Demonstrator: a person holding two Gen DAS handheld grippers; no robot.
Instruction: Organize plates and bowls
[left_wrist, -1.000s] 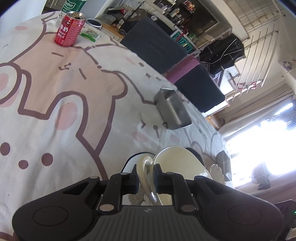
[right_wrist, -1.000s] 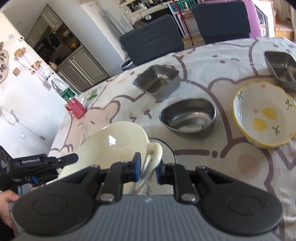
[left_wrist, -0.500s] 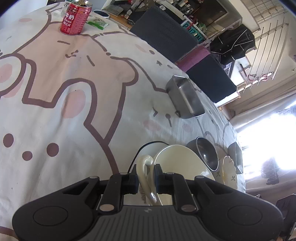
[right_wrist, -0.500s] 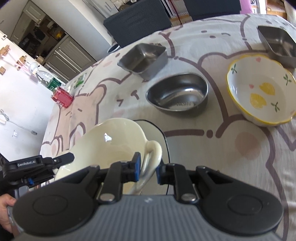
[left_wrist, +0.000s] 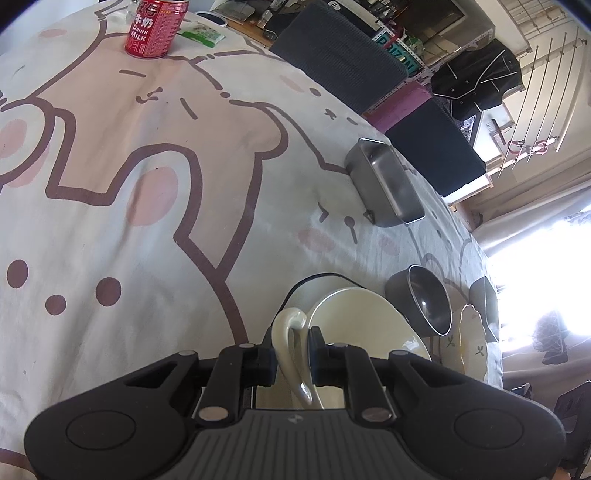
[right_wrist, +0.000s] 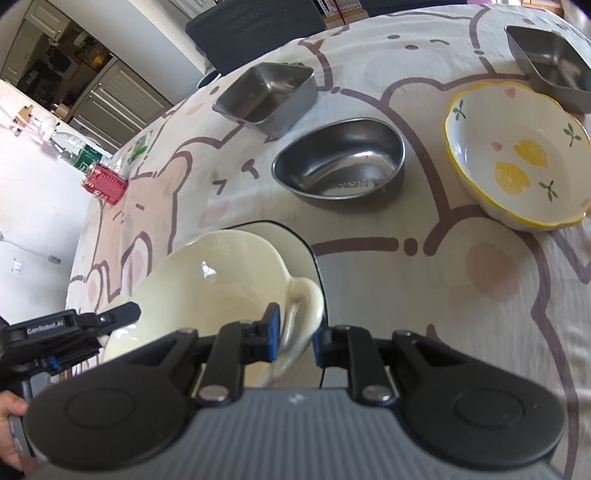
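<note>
A cream bowl (right_wrist: 214, 280) with two loop handles hangs between both grippers, just over a white plate with a black rim (right_wrist: 291, 240). My right gripper (right_wrist: 295, 336) is shut on the bowl's right handle (right_wrist: 306, 295). My left gripper (left_wrist: 291, 354) is shut on the other handle (left_wrist: 288, 332), and its tip shows at the bowl's far side in the right wrist view. I cannot tell whether the bowl (left_wrist: 362, 325) touches the plate (left_wrist: 306, 284).
On the cartoon tablecloth beyond the plate stand an oval steel bowl (right_wrist: 343, 166), a square steel tray (right_wrist: 269, 92), a second steel tray (right_wrist: 550, 62) and a yellow-rimmed lemon bowl (right_wrist: 517, 155). A red can (left_wrist: 155, 26) stands far off. Chairs line the far edge.
Both cameras have tipped further down toward the table, and the bowl has sunk a little closer to the plate. Both grips on the handles look the same.
</note>
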